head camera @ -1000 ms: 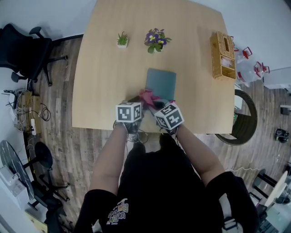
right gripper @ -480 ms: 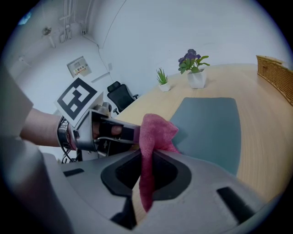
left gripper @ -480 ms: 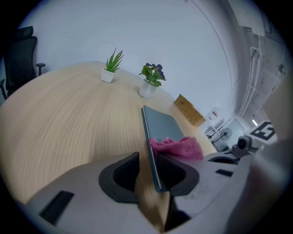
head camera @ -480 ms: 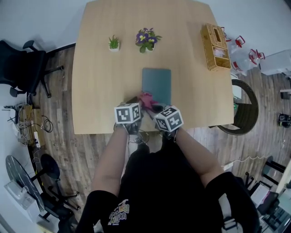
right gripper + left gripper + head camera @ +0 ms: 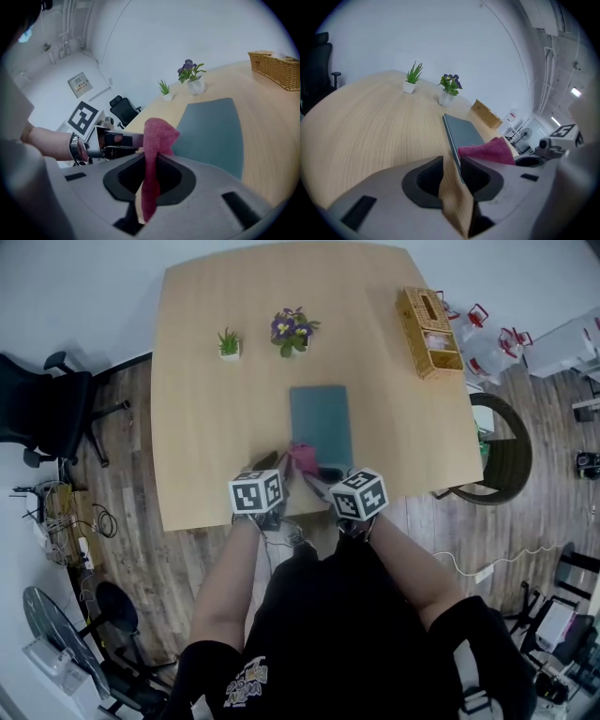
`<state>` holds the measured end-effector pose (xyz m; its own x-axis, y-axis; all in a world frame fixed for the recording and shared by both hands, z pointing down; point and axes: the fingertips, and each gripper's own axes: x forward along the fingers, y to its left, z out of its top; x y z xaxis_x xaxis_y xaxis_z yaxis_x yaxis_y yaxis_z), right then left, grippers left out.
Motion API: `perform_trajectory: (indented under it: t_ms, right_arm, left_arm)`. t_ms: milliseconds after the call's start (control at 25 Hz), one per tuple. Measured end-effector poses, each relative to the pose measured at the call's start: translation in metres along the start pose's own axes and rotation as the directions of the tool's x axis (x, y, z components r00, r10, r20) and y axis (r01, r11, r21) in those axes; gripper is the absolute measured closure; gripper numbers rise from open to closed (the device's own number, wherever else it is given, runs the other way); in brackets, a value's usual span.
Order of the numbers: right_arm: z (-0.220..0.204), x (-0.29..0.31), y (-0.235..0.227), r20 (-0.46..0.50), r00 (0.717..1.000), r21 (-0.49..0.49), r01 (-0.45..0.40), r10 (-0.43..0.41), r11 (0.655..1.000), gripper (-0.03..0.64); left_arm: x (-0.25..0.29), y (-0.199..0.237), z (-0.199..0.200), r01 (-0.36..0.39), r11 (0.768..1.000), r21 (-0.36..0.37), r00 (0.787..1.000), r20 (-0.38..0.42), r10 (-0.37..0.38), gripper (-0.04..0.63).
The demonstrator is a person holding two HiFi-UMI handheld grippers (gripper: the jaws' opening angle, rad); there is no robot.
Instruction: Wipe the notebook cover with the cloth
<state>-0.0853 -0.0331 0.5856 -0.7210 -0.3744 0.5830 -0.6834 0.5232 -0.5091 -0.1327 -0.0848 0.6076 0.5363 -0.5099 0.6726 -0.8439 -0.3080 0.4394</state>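
Note:
A teal notebook [image 5: 321, 425] lies shut on the wooden table [image 5: 216, 427], near its front edge. My right gripper [image 5: 323, 470] is shut on a pink cloth [image 5: 302, 457], which hangs just above the notebook's near left corner. In the right gripper view the cloth [image 5: 152, 154] is pinched between the jaws, with the notebook [image 5: 213, 129] beyond. My left gripper [image 5: 272, 463] hovers beside it, left of the notebook [image 5: 461, 131]. Its jaws [image 5: 451, 168] stand a little apart with only bare table showing between them.
At the table's far side stand a small green plant [image 5: 228, 343] and a pot of purple flowers [image 5: 292, 329]. A wicker basket [image 5: 428, 320] sits at the far right. An office chair [image 5: 47, 409] stands left of the table, a round dark seat [image 5: 502, 451] right of it.
Both grippers have lifted slightly near the table's front edge. The right one has rolled, still holding the cloth by the notebook's near left corner. The head view has shifted.

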Motion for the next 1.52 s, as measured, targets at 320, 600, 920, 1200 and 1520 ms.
perform_trajectory:
  t_ms: [320,600,920,1200,1520]
  right_arm:
    - [0.013,-0.026,0.033,0.121,0.993,-0.004,0.014,-0.013,1.000,0.560]
    - [0.033,-0.083,0.044,0.229,0.973,-0.051,0.035,-0.022,0.998,0.560]
    - [0.043,-0.155,0.045,0.314,0.949,-0.121,0.030,0.010,0.992,0.560]
    - [0.020,-0.214,0.035,0.321,0.943,-0.179,-0.027,0.085,0.984,0.560]
    - [-0.023,-0.274,0.032,0.296,0.939,-0.242,-0.103,0.174,0.965,0.560]
  left_arm:
    - [-0.056,-0.018,-0.010,0.085,0.991,0.102,0.995,0.042,-0.089,0.569]
    - [-0.108,-0.076,0.007,0.138,0.966,0.218,0.966,0.185,-0.180,0.580]
    - [-0.137,-0.151,0.024,0.089,0.941,0.326,0.929,0.314,-0.197,0.580]
    - [-0.134,-0.215,-0.006,-0.011,0.940,0.341,0.921,0.369,-0.123,0.580]
    - [-0.145,-0.282,-0.064,-0.091,0.959,0.269,0.910,0.414,-0.029,0.581]
